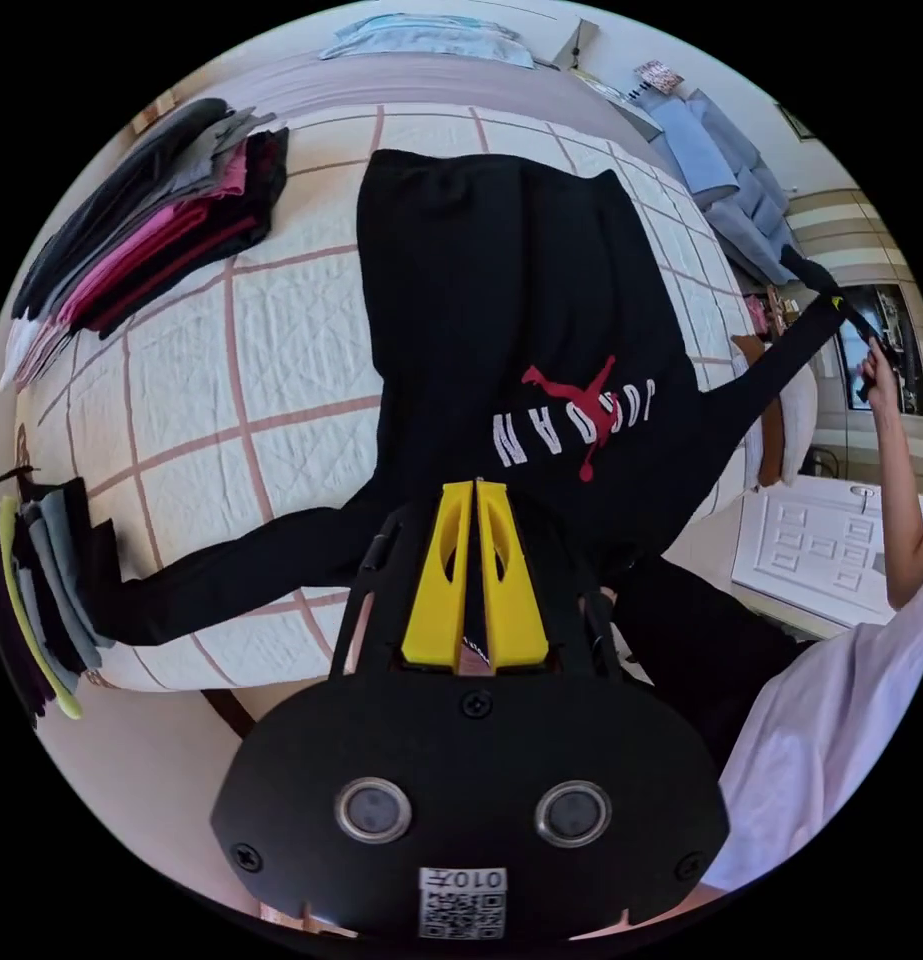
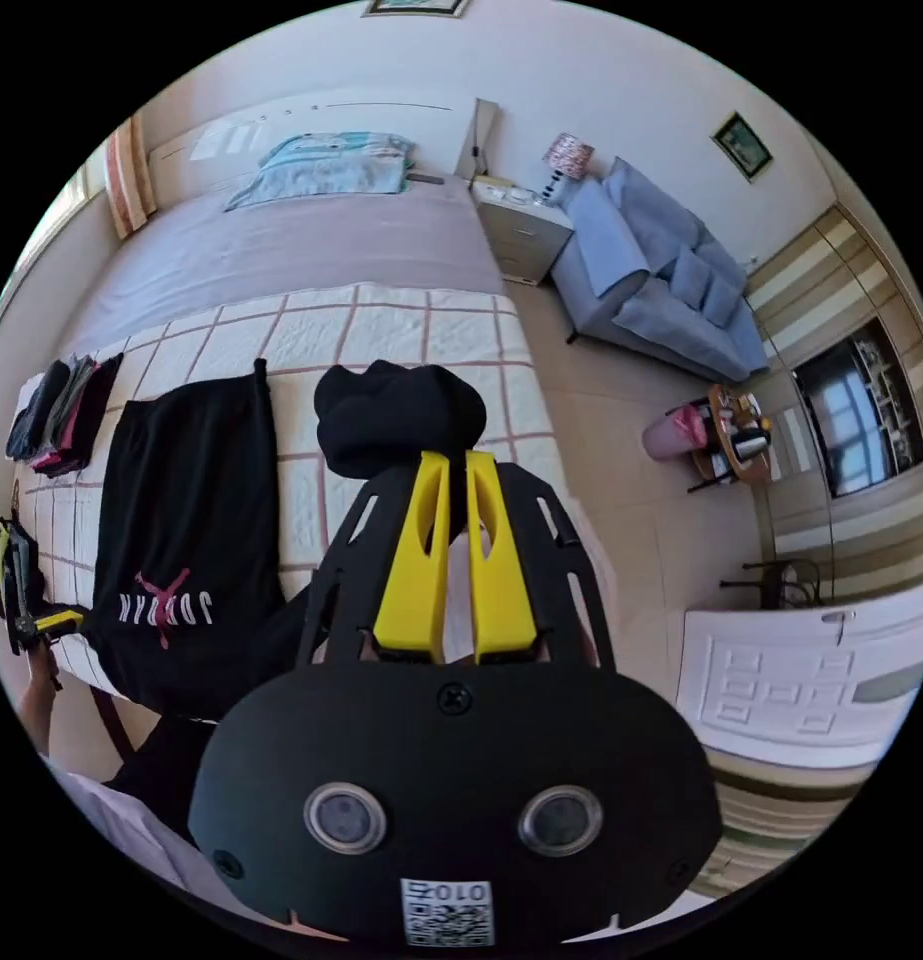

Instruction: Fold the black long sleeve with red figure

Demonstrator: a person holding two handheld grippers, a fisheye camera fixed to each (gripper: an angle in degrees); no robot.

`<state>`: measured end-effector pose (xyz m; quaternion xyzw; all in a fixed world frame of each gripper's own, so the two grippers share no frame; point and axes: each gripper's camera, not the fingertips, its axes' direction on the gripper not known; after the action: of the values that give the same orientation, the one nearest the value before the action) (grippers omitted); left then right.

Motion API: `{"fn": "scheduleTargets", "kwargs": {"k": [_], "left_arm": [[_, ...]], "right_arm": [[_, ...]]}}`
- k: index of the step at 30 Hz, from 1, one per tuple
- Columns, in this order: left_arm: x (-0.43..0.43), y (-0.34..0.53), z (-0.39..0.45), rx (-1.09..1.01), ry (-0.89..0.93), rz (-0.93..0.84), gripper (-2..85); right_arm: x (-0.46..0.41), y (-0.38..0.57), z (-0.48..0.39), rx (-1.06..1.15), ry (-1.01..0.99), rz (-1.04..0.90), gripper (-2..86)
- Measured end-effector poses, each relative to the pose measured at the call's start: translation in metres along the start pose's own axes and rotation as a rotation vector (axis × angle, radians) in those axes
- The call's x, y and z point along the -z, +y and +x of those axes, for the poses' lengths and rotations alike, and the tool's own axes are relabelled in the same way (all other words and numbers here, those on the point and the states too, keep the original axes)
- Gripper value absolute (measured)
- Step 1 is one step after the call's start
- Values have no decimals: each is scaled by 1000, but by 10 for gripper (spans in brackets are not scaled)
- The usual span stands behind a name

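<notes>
Your black top (image 1: 501, 300) lies spread, print up, on the quilted bed (image 1: 301, 340), one sleeve stretched up off it toward your right. Your left tongs (image 1: 478, 490) are closed on its near edge by the red figure (image 1: 581, 410). Your right tongs (image 2: 449, 470) are pinched on the bunched cuff (image 2: 401, 415), lifted. The soft, limp knit may slip free or drag the body askew if you pull too hard. Folded stacks (image 1: 151, 230) sit nearby.
</notes>
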<state>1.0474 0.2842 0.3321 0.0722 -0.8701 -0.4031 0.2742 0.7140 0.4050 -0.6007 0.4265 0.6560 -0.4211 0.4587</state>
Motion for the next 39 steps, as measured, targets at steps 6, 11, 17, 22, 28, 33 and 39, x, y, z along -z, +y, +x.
{"fn": "scheduleTargets", "kwargs": {"k": [6,11,17,22,28,33,39], "left_arm": [[-41,-13,18,-145,4,-80,4],[-64,0,26,-196,21,-124,10],[-93,18,39,-323,100,-129,30],[-126,27,72,-534,66,-165,52],[-160,49,100,-743,-59,-208,80],[-188,74,99,-835,-169,-241,98],[-213,98,85,-865,-282,-237,96]], "right_arm": [[-29,76,108,-284,7,-87,43],[-121,100,175,-519,-235,-246,64],[-115,155,207,-734,-416,-68,95],[-99,182,144,-543,-531,-15,59],[-199,188,-8,-219,-835,-451,73],[-260,180,-68,-59,-756,-641,92],[-307,174,-76,-145,-709,-737,98]]}}
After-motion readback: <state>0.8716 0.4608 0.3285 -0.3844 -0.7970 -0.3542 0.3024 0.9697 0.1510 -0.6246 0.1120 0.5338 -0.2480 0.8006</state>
